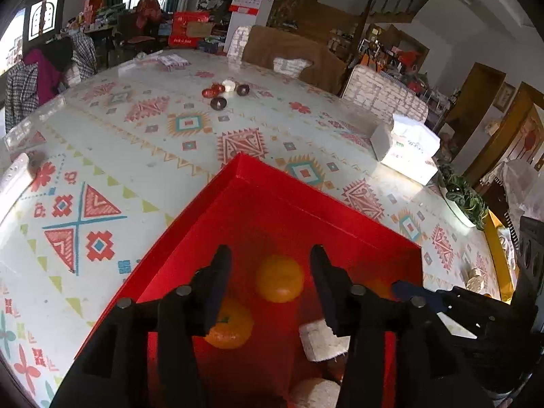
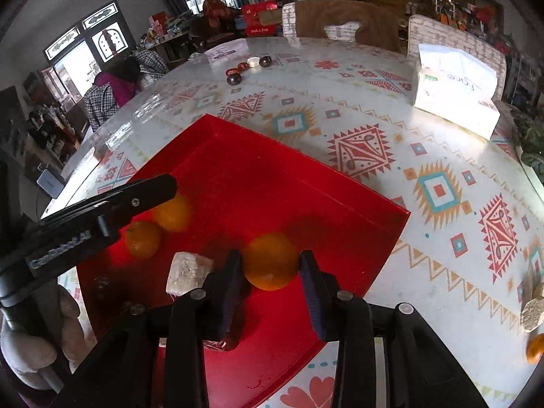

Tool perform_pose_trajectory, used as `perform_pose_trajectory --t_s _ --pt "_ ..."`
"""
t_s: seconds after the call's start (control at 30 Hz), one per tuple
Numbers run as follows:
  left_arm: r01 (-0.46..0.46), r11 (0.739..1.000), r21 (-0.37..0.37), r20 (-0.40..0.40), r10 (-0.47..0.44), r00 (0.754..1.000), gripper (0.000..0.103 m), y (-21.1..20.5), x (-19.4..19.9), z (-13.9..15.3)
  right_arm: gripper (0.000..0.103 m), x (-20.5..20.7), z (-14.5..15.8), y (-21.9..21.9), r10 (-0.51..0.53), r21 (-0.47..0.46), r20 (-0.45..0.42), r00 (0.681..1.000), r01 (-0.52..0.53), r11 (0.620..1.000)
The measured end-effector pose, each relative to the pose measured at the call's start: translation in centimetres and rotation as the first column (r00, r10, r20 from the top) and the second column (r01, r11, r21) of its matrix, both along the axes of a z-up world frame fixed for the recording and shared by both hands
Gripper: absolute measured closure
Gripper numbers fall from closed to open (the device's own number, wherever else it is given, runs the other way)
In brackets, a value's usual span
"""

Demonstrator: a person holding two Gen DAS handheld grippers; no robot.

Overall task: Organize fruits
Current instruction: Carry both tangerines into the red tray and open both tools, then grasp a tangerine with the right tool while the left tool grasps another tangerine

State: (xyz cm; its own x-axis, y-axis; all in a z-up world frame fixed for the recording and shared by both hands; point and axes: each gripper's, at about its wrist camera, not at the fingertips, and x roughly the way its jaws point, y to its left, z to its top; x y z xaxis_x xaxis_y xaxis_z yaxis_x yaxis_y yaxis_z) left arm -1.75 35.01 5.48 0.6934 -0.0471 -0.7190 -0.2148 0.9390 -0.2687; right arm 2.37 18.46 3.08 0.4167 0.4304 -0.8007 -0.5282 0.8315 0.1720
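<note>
Left wrist view: the left tool (image 1: 270,285) hangs over the red box (image 1: 306,217) with its jaws apart and nothing clamped; one orange (image 1: 279,283) lies between and beyond its tips, another orange (image 1: 229,329) sits beneath its left finger. Right wrist view: the right tool (image 2: 270,272) also stands apart, an orange (image 2: 271,261) in the gap, pads close beside it (contact unclear). A pale foam block (image 2: 187,273) lies just left. Further out on the patterned worktop (image 2: 374,183) rest a tissue pack (image 2: 455,95) and dark fruits (image 2: 244,69)
</note>
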Motion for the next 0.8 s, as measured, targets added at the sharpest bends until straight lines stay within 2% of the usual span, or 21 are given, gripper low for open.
perform_pose_trajectory --t_s 0.07,0.17,0.23,0.4,0.5,0.63,0.8 --pt "-0.004 1.000 0.000 0.011 0.004 1.000 0.053 -0.3 -0.7 0.8 0.049 -0.4 0.8 -0.5 -0.006 0.022 0.018 1.000 0.005 1.000" --pt "-0.006 1.000 0.000 0.056 0.006 0.998 0.049 -1.3 -2.4 2.8 0.049 -1.3 2.5 -2.1 -0.025 0.064 0.036 0.999 0.023 0.998" --pt "0.013 1.000 0.000 0.106 -0.013 0.994 0.040 -2.8 -4.0 4.5 0.049 -1.9 3.3 -3.5 -0.041 0.089 0.042 0.998 0.037 0.995" --pt "0.104 0.994 -0.028 0.222 -0.096 0.970 0.033 -7.9 -8.4 7.5 0.046 -5.0 4.7 -8.2 -0.092 0.138 0.061 0.994 0.083 0.987" --pt "0.079 0.996 -0.036 0.282 -0.066 0.957 0.033 -10.8 -11.5 7.9 0.044 -7.2 4.7 -11.6 -0.134 0.176 0.056 0.989 0.123 0.977" --pt "0.059 0.994 -0.087 0.352 -0.025 0.936 0.029 -13.6 -14.9 7.3 0.040 -10.2 3.8 -16.3 -0.215 0.210 0.057 0.975 0.199 0.957" --pt "0.146 0.989 -0.022 0.327 -0.131 0.936 0.029 -17.5 -15.3 6.3 0.040 -13.3 2.1 -23.7 -0.324 0.247 0.020 0.946 0.310 0.918"
